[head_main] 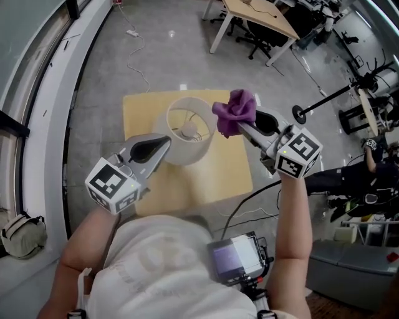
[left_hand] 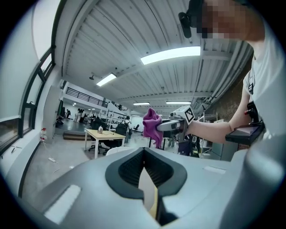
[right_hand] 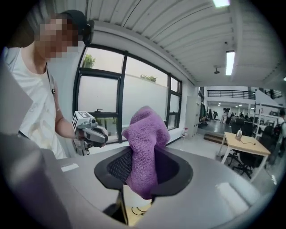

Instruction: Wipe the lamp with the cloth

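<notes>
Nearest my head camera is the wearer's white shirt (head_main: 156, 268), with a small lit screen (head_main: 235, 255) at the chest. Both forearms reach out over a pale yellow table (head_main: 212, 180).

At left, the left gripper (head_main: 163, 144) lies about level, its tip on the left side of the lamp (head_main: 187, 149). From its own view the jaws are pinched close at the tips, with a cream strip of shade between them, so I read them as clamped on the shade's wall.

At right, the right gripper (head_main: 244, 129) angles in from the other side. Its jaws stand part-way apart and are closed on a bunched purple cloth (head_main: 235, 112), which stands up out of the pads and hangs below them. The cloth sits at the shade's right rim; I cannot tell if it touches.

The lamp stands upright near the table's middle, and its bulb shows inside the open top of the white shade.

Beyond the table, a white cable (head_main: 134, 56) trails across the grey floor (head_main: 162, 37), and a wooden desk (head_main: 259, 15) stands farther back.
</notes>
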`<state>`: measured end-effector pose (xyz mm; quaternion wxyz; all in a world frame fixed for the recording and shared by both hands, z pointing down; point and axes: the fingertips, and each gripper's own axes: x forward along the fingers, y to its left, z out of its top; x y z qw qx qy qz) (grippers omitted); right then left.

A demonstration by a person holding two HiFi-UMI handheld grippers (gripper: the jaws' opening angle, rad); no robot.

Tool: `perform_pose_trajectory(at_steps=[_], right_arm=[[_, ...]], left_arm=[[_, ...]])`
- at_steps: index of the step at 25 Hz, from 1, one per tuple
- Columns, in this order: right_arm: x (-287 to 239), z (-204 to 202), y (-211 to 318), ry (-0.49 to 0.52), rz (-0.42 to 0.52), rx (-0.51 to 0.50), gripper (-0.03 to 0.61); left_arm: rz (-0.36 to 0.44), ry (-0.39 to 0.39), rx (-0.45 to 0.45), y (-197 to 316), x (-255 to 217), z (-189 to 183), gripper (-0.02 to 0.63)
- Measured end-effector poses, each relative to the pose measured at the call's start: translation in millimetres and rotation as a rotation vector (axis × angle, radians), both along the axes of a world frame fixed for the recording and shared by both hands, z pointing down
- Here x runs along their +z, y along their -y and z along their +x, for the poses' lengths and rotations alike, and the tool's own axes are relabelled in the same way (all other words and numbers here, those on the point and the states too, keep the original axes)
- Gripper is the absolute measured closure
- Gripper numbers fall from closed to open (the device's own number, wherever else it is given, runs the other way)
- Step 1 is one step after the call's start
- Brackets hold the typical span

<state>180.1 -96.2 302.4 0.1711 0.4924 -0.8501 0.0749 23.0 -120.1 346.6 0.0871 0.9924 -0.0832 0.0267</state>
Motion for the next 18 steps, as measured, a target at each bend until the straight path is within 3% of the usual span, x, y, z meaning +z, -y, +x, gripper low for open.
perform_pose_trajectory(at_steps=[4, 10, 18], right_arm=[[17, 28, -39, 0.107, 0.055, 0.027, 0.437], [20, 32, -40, 0.251, 0.134, 0.001, 0.439], [54, 51, -91, 0.322, 0.149, -0.017, 0.439]], left_arm=[[-0.017, 0.005, -0.073, -21, 7, 12, 0.614], [-0.051, 0.042, -0.178, -15, 14, 12, 0.614], [-0.064, 0.085, -0.259, -62, 48, 29, 0.614]])
